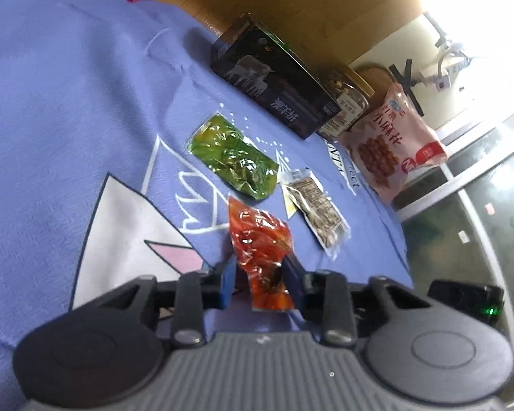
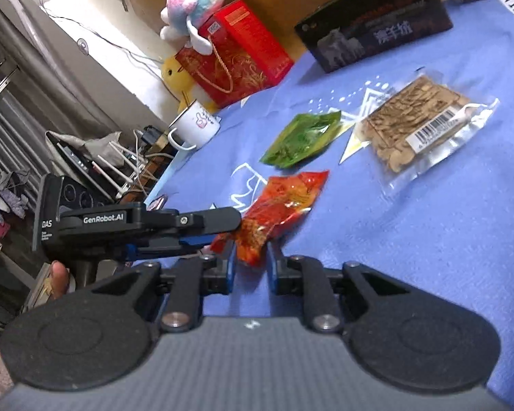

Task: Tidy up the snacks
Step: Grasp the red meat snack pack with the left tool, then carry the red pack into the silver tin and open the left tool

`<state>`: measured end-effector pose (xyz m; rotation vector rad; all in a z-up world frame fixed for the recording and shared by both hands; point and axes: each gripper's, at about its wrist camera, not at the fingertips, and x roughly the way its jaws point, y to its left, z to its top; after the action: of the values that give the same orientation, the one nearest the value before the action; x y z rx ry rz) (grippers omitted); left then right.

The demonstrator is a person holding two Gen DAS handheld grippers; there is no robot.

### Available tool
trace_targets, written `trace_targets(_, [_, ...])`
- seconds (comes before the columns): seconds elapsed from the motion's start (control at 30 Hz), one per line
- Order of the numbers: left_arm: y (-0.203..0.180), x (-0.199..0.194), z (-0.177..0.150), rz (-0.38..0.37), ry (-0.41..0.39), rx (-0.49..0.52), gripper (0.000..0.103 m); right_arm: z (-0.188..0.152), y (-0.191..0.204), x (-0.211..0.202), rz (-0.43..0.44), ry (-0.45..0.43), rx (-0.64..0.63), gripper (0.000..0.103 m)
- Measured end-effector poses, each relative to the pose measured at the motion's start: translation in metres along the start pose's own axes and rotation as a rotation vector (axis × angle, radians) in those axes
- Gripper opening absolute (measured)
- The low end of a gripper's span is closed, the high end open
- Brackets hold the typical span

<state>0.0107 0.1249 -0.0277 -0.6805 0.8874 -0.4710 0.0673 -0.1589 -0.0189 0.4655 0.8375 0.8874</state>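
Observation:
A red snack packet (image 1: 258,239) lies on the blue cloth (image 1: 68,120). My left gripper (image 1: 259,274) is shut on its near end. In the right wrist view the same red packet (image 2: 281,212) has the left gripper (image 2: 219,229) on it from the left, and my right gripper (image 2: 251,267) has its blue fingers on either side of the packet's near corner, a gap still showing. A green packet (image 1: 234,157) (image 2: 301,138) and a clear packet of seeds (image 1: 313,209) (image 2: 414,126) lie beyond.
A black box (image 1: 274,82) (image 2: 377,24), a jar (image 1: 346,102) and a pink snack bag (image 1: 394,144) stand at the far edge. A red gift bag (image 2: 236,54), plush toys (image 2: 192,3) and a white mug (image 2: 195,126) sit at the left edge. The bed edge (image 1: 404,239) drops off at right.

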Motion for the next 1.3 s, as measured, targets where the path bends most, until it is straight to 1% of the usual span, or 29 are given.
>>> trace_targets(0.07, [-0.001,0.001,0.000,-0.006,-0.002,-0.009,0.029,0.001,0.001,-0.002,-0.008,-0.016,0.003,0.015])
trace_targets(0.13, [-0.005,-0.001,0.001,-0.015,-0.010,-0.012,0.029,0.003,0.002,-0.006,-0.001,-0.032,0.023,0.014])
trace_targets(0.23, [-0.017,-0.008,0.002,-0.039,-0.036,0.022,0.029,0.002,0.008,-0.022,0.008,-0.070,-0.010,0.014])
trace_targets(0.3, [-0.027,-0.008,0.004,-0.029,-0.047,0.062,0.029,0.004,0.011,-0.026,0.003,-0.085,-0.024,0.014])
trace_targets(0.37, [-0.033,0.000,0.008,0.000,-0.034,0.094,0.029,0.007,0.008,-0.022,-0.015,-0.074,-0.018,0.014])
trace_targets(0.47, [-0.034,0.018,0.017,0.033,0.012,0.081,0.029,0.014,-0.006,-0.017,-0.032,-0.042,0.035,0.014])
trace_targets(0.53, [-0.040,0.019,0.026,0.025,0.011,0.089,0.029,0.021,-0.006,-0.019,-0.032,-0.048,0.028,0.014])
trace_targets(0.57, [-0.044,0.019,0.033,0.020,-0.001,0.102,0.027,0.026,-0.004,-0.021,-0.029,-0.059,0.013,0.014])
trace_targets(0.67, [-0.067,0.019,0.067,0.007,-0.061,0.162,0.027,0.054,0.006,-0.026,-0.022,-0.112,-0.051,0.014])
trace_targets(0.8, [-0.094,0.033,0.125,-0.007,-0.162,0.247,0.028,0.109,0.016,-0.019,-0.065,-0.205,-0.174,0.014])
trace_targets(0.87, [-0.100,0.049,0.157,-0.004,-0.188,0.249,0.029,0.137,0.011,-0.010,-0.096,-0.236,-0.206,0.014])
trace_targets(0.93, [-0.099,0.068,0.188,0.003,-0.207,0.240,0.029,0.167,-0.001,0.003,-0.109,-0.250,-0.197,0.014])
trace_targets(1.0, [-0.092,0.090,0.212,0.019,-0.203,0.208,0.029,0.189,-0.014,0.018,-0.138,-0.248,-0.182,0.014])
trace_targets(1.07, [-0.083,0.112,0.229,0.047,-0.186,0.186,0.029,0.204,-0.026,0.032,-0.166,-0.232,-0.172,0.014])
trace_targets(1.17, [-0.071,0.138,0.240,0.097,-0.160,0.164,0.030,0.217,-0.041,0.050,-0.211,-0.202,-0.170,0.015])
trace_targets(1.2, [-0.067,0.142,0.243,0.108,-0.156,0.158,0.033,0.220,-0.040,0.057,-0.226,-0.194,-0.170,0.017])
trace_targets(1.27, [-0.066,0.148,0.243,0.140,-0.166,0.173,0.046,0.220,-0.042,0.065,-0.256,-0.190,-0.180,0.021])
trace_targets(1.3, [-0.066,0.148,0.242,0.158,-0.176,0.187,0.048,0.219,-0.041,0.065,-0.264,-0.194,-0.188,0.023])
